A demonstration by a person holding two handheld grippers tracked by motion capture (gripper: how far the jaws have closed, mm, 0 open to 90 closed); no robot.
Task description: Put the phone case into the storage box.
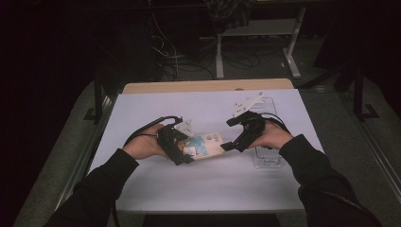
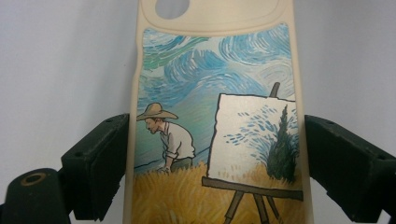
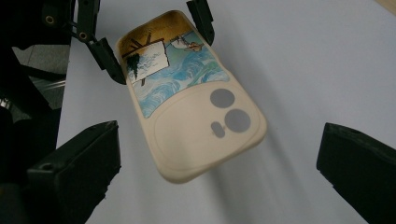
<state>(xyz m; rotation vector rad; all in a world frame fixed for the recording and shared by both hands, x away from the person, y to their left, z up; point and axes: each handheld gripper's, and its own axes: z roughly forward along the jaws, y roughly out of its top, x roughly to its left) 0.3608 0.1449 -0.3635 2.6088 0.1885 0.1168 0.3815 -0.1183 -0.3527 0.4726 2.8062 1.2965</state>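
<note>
The phone case [image 2: 215,121], cream with a painted picture, is gripped by its long edges between the jaws of the left gripper [image 1: 182,150] and is held above the white table [image 1: 213,184]. The right gripper [image 1: 232,142] is kept wide, nothing clamped, facing the case's camera-hole end.

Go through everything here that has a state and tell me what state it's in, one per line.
Phone case: printed back facing up, one end lifted off the table, held at its long edges.
Left gripper: shut on the phone case.
Right gripper: open, holding nothing, near the camera-cutout end.
Clear tray: lying flat on the table by the right hand.
</note>
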